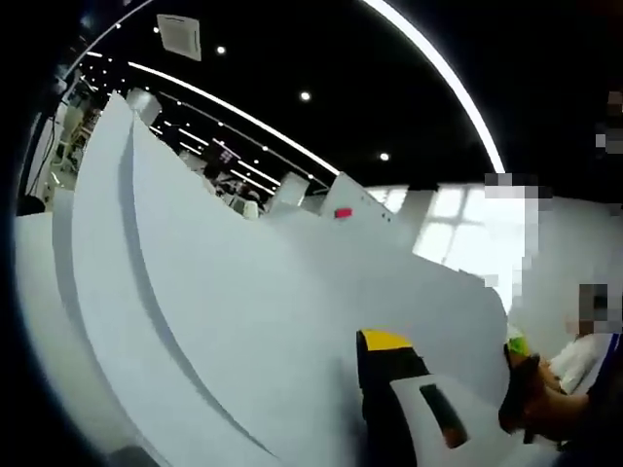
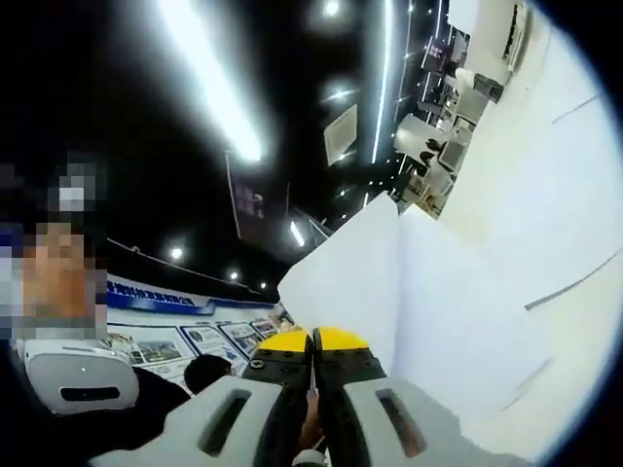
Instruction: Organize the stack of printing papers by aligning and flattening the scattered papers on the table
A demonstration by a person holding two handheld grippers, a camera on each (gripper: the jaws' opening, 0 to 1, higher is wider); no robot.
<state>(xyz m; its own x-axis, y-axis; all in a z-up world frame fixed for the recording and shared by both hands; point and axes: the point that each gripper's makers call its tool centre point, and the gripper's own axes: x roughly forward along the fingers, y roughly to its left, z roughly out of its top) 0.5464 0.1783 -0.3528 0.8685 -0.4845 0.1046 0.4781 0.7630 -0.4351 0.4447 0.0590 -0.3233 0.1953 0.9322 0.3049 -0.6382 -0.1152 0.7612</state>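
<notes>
The right gripper rises from the bottom of the right gripper view, its two yellow-tipped jaws pressed together with no gap. In the left gripper view, the left gripper shows one yellow-tipped jaw; its other jaw is hidden.

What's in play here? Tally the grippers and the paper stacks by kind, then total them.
Grippers: 2 (left gripper, right gripper)
Paper stack: 1
Total: 3
</notes>
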